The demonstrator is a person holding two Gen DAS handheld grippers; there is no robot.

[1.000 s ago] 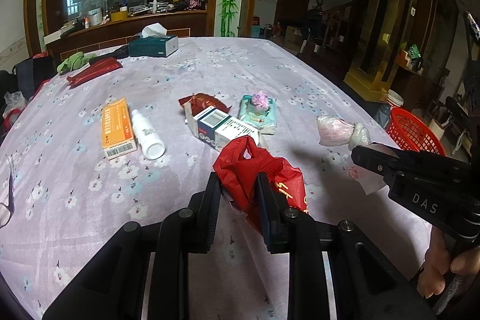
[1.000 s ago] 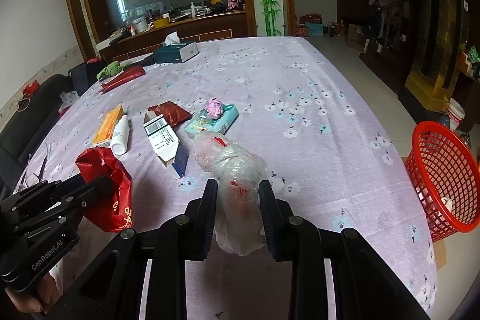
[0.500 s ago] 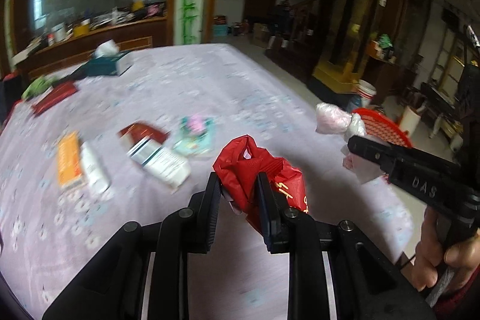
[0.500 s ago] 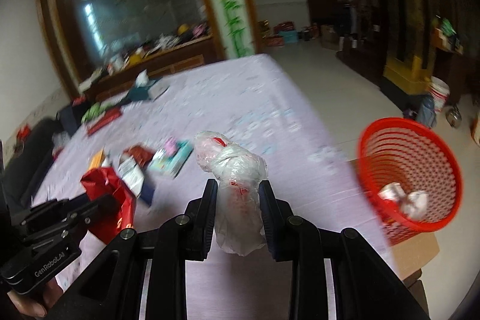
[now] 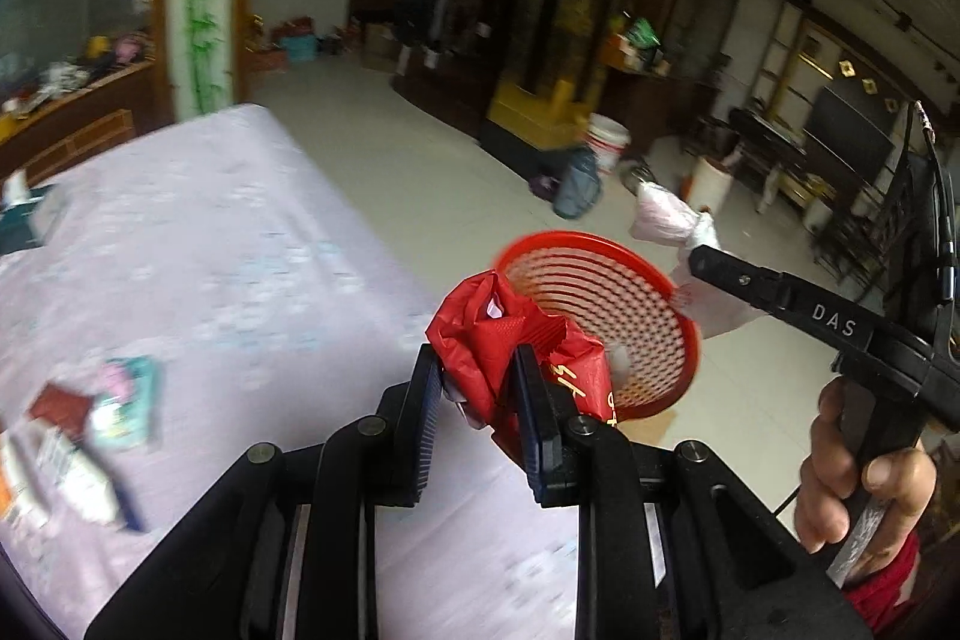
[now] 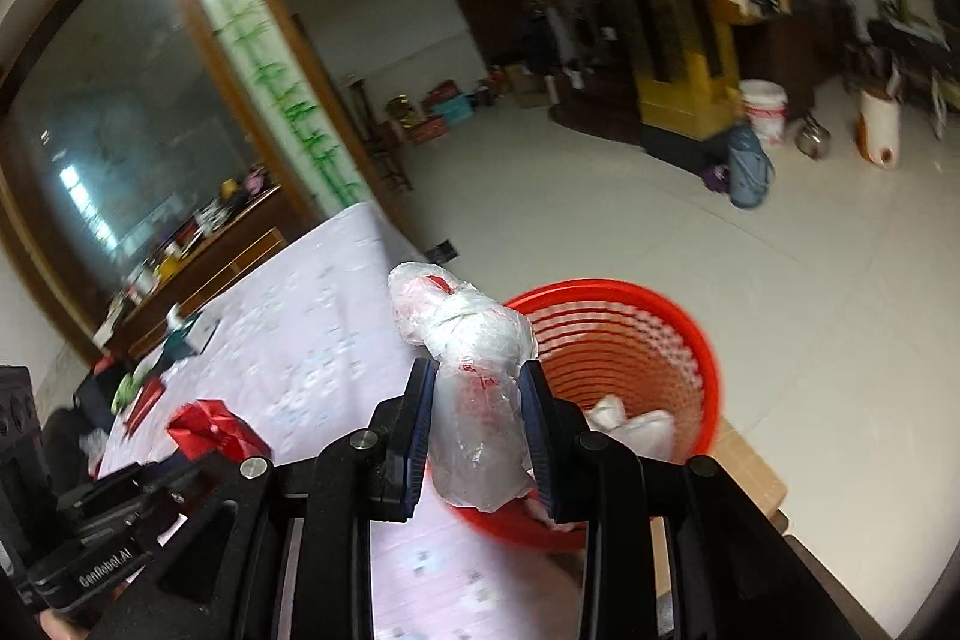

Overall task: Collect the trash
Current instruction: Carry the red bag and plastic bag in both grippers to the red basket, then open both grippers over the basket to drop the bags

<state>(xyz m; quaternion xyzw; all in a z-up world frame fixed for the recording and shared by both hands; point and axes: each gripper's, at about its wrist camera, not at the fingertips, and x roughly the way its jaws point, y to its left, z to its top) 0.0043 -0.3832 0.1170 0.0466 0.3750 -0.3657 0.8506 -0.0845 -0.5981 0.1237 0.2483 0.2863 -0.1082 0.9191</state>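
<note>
The table (image 5: 240,250) fills the left of your frame. The red basket (image 6: 630,340) stands lower right on the floor. Your left gripper (image 5: 477,391) pinches the red bag (image 5: 504,340); your right gripper (image 6: 480,400) clamps the clear bag (image 6: 474,370).

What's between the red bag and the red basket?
Nothing but air. In the left wrist view, the red bag in the left gripper hangs before the red basket; beneath lie table edge and floor.
</note>
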